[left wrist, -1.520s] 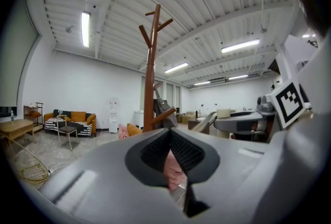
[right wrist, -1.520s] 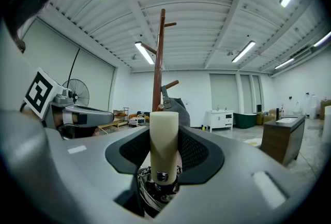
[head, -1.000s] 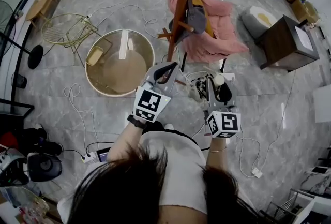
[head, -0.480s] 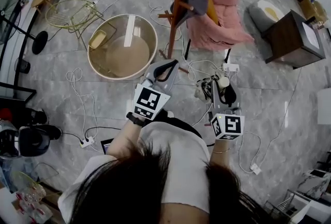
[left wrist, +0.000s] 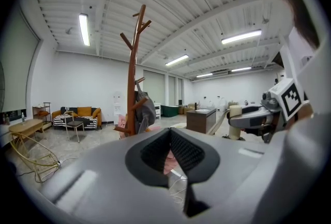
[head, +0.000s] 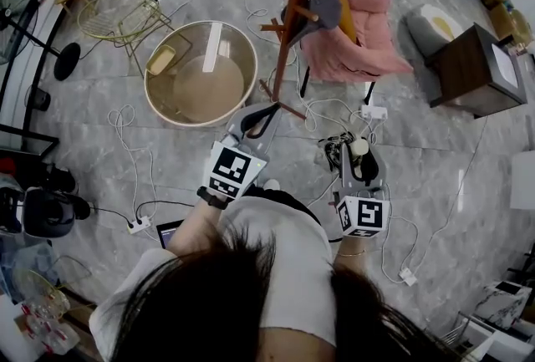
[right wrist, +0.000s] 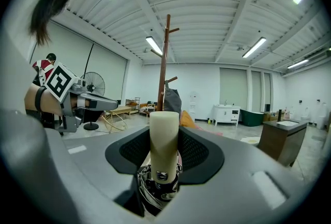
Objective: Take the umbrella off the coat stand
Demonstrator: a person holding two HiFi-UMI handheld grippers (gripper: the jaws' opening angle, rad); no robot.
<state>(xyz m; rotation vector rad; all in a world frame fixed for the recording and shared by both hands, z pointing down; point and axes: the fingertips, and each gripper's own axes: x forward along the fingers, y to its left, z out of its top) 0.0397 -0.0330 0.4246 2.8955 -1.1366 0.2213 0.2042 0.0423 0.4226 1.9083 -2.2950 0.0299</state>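
The wooden coat stand rises from the floor ahead of me, with a grey bag still hung on a peg. The folded black umbrella with its cream handle is off the stand. My right gripper is shut on that handle, which stands upright between the pads. My left gripper is shut with nothing in it, pointing at the stand's foot. The stand shows left of centre in the left gripper view, and the stand rises behind the handle in the right gripper view.
A pink-draped chair stands just behind the stand. A round glass table lies to the left and a dark wooden side table to the right. Cables and a power strip trail over the grey floor.
Both grippers have drawn back from the coat stand and sunk a little, the umbrella still in the right one. Neither grip has changed.
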